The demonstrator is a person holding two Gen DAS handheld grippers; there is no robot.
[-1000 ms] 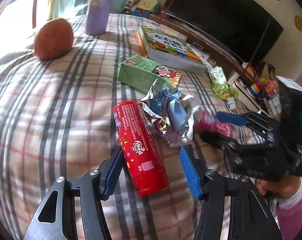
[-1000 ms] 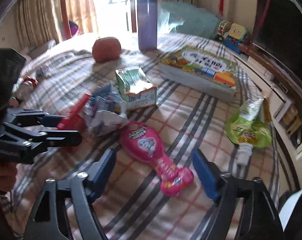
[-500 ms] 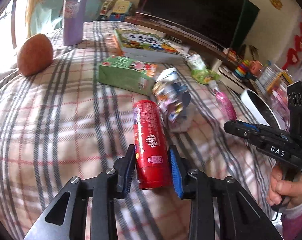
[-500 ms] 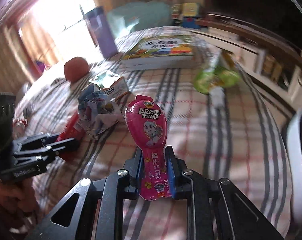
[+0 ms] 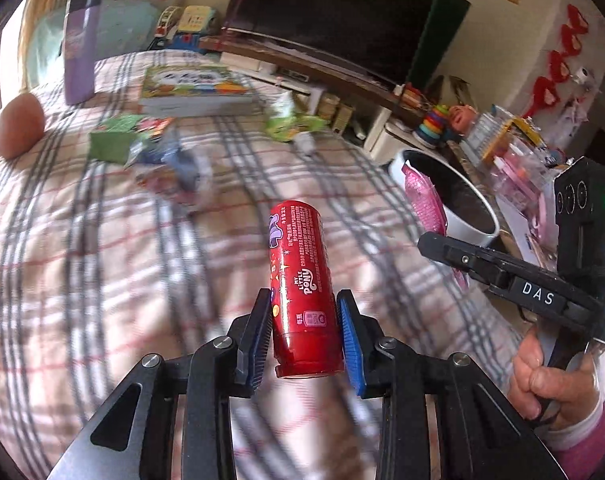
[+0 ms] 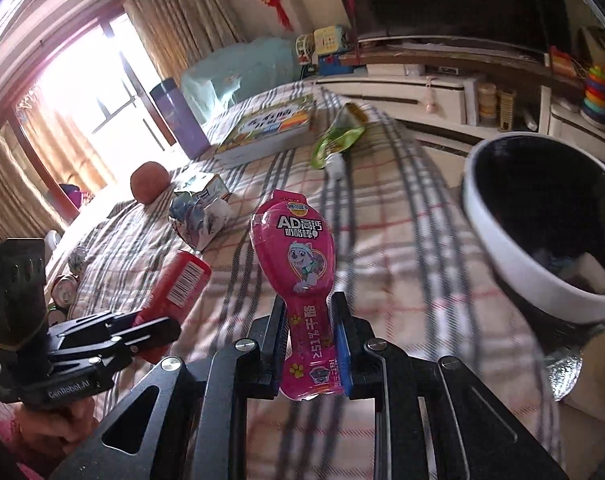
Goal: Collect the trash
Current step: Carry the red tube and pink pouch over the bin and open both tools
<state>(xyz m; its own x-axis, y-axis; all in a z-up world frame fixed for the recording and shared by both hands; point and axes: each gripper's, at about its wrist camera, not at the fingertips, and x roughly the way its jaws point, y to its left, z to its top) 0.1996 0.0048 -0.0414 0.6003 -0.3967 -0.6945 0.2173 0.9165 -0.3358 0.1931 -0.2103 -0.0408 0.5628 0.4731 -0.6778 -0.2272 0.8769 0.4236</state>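
I have my left gripper clamped on the red tube and my right gripper on the pink pouch, both lifted over the plaid bed beside the white bin.

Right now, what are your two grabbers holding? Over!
Left gripper shut on red tube, lifted. Right gripper shut on pink wrapper, lifted. Bin just right of wrapper, nothing between. Crumpled wrapper, green pouch on bed.
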